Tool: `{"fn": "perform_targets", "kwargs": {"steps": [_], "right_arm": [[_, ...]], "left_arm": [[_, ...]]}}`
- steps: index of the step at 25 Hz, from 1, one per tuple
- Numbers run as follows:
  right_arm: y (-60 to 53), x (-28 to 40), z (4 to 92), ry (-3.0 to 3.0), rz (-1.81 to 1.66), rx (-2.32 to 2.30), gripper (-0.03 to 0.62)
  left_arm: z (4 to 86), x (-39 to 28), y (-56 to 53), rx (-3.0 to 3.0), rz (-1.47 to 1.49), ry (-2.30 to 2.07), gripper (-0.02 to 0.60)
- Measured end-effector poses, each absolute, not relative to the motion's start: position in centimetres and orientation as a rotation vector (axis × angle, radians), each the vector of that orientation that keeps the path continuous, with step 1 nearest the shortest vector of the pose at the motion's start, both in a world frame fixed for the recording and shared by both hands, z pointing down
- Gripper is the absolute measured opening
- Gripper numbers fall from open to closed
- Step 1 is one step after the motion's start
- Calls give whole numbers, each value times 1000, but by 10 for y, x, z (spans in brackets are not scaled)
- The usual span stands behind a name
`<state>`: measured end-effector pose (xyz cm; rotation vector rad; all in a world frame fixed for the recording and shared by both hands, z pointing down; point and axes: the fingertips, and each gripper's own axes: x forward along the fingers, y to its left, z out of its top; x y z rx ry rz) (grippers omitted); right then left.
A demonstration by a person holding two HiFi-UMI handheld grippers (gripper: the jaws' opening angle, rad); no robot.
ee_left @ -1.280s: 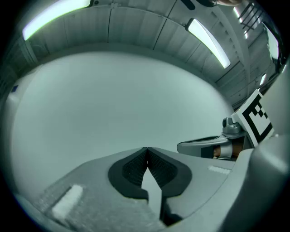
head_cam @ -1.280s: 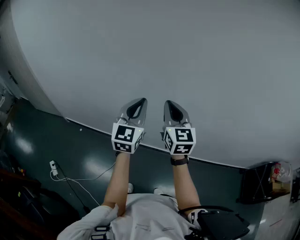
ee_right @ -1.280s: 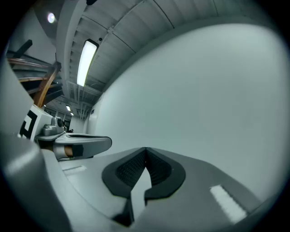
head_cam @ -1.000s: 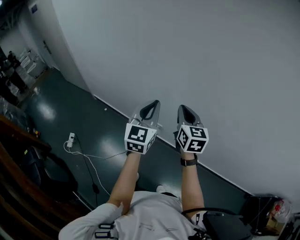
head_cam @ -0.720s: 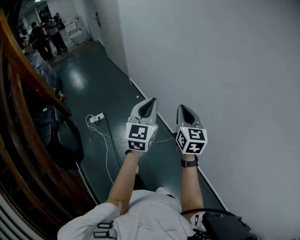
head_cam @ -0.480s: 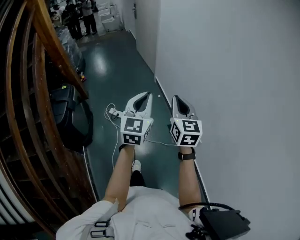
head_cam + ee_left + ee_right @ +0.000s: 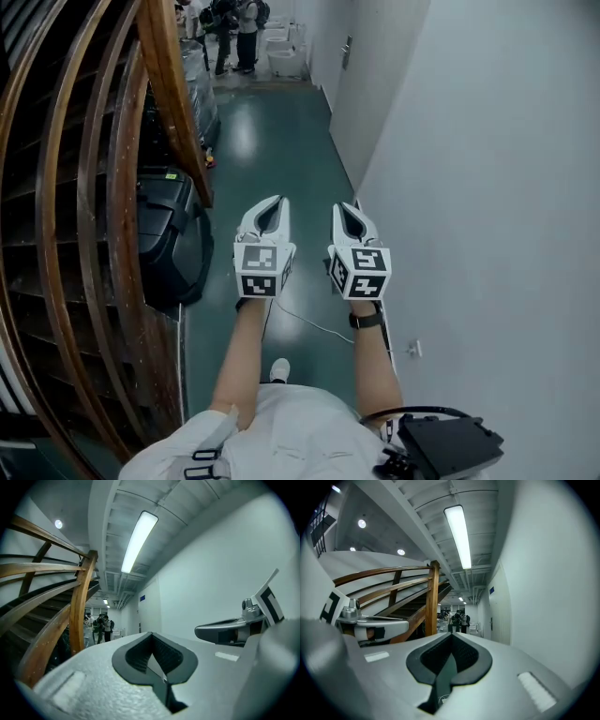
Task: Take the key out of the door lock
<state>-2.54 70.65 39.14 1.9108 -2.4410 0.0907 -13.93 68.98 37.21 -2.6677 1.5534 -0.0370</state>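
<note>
Both grippers are held out side by side, pointing level down a corridor. My left gripper (image 7: 278,200) is shut with nothing between its jaws, and it shows the same in its own view (image 7: 151,634). My right gripper (image 7: 338,206) is also shut and empty, with its pads together (image 7: 451,634). A door (image 7: 361,84) stands far ahead in the white right-hand wall, with a small handle or lock plate (image 7: 348,52) on it. No key can be made out at this distance.
A curved wooden stair railing (image 7: 173,103) runs along the left. A black case (image 7: 173,239) stands on the green floor (image 7: 272,141) beside it. A white cable (image 7: 314,323) leads to a wall socket (image 7: 412,349). People (image 7: 234,19) and white bins stand at the corridor's far end.
The view has swung from a bare white wall round to the corridor, staircase and distant door. Both grippers stayed side by side and shut, moving with the turn.
</note>
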Motion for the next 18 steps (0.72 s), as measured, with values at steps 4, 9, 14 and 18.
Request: {"fn": "perform_targets", "kwargs": {"steps": [4, 9, 14, 18], "right_arm": [[663, -55, 387, -2452, 61, 1904, -5], [622, -60, 401, -2467, 64, 1855, -5], [561, -41, 410, -2492, 102, 1866, -5], [511, -22, 411, -2535, 73, 1839, -5]], "left_arm": [[374, -159, 647, -2646, -38, 1561, -8], [387, -151, 609, -2678, 0, 1560, -8], [399, -140, 549, -2744, 117, 1617, -6], [402, -113, 499, -2707, 81, 1588, -5]]}}
